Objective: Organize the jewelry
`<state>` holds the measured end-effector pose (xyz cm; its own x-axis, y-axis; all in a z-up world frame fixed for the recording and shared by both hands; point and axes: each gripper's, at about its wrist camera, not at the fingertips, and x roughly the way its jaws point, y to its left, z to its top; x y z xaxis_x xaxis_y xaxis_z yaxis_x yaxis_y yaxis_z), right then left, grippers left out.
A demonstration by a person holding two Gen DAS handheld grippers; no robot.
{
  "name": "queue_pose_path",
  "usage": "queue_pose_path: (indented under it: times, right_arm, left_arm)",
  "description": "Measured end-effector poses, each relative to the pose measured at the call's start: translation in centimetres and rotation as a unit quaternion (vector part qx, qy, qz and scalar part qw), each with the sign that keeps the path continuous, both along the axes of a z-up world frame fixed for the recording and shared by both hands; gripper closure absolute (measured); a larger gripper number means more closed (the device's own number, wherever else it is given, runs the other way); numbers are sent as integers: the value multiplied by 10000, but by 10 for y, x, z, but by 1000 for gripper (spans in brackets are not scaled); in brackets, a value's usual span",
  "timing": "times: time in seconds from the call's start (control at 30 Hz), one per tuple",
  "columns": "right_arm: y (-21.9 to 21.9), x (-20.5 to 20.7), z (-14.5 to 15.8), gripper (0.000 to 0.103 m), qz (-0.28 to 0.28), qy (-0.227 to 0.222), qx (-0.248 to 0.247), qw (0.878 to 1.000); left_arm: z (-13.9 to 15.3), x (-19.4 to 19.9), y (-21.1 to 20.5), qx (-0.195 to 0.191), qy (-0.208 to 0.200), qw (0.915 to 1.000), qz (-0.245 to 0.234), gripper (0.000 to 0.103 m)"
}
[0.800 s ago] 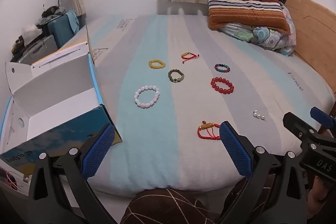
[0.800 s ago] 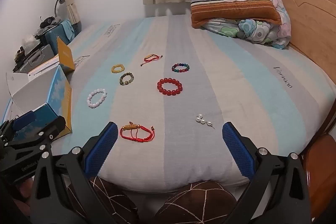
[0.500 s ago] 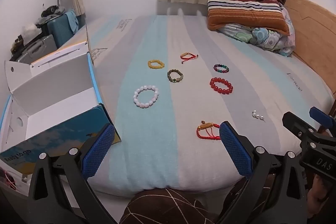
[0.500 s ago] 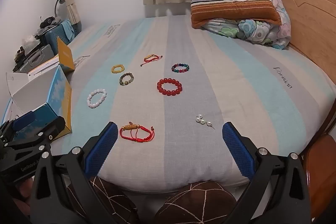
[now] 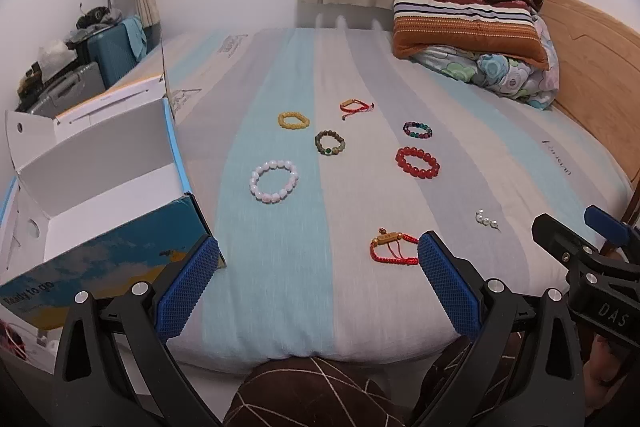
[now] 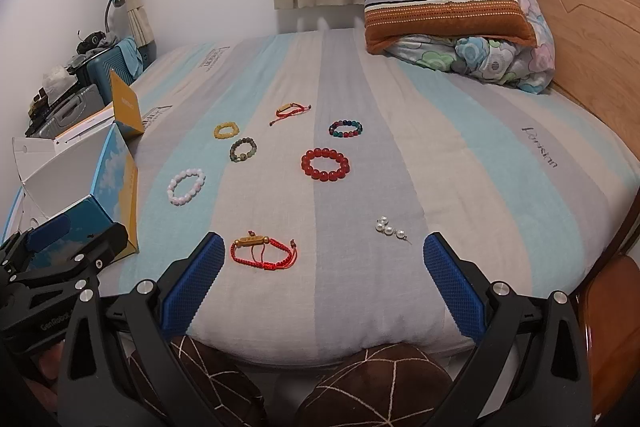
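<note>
Several pieces of jewelry lie on the striped bed. A red cord bracelet lies nearest. White pearl earrings lie to its right. Farther off are a white bead bracelet, a red bead bracelet, an olive bracelet, a yellow bracelet, a multicolour bracelet and a second red cord bracelet. An open white box stands at the left. My left gripper and right gripper are open and empty above the bed's near edge.
A striped pillow and floral bedding are piled at the far right by the wooden headboard. Suitcases and a lamp stand at the far left. Brown patterned slippers show below the bed edge.
Both views have shifted very slightly; nothing on the bed has moved and both grippers remain open.
</note>
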<state>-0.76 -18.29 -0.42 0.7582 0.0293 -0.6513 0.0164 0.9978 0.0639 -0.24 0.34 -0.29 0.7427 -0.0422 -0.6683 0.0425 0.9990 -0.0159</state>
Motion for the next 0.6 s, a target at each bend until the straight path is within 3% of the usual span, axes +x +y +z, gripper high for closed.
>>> queue_pose_path:
  times: [0.6]
  right_arm:
    - [-1, -5, 8, 7, 51, -31, -51, 10000]
  left_arm:
    - [0, -3, 4, -53, 33, 10000, 43, 6]
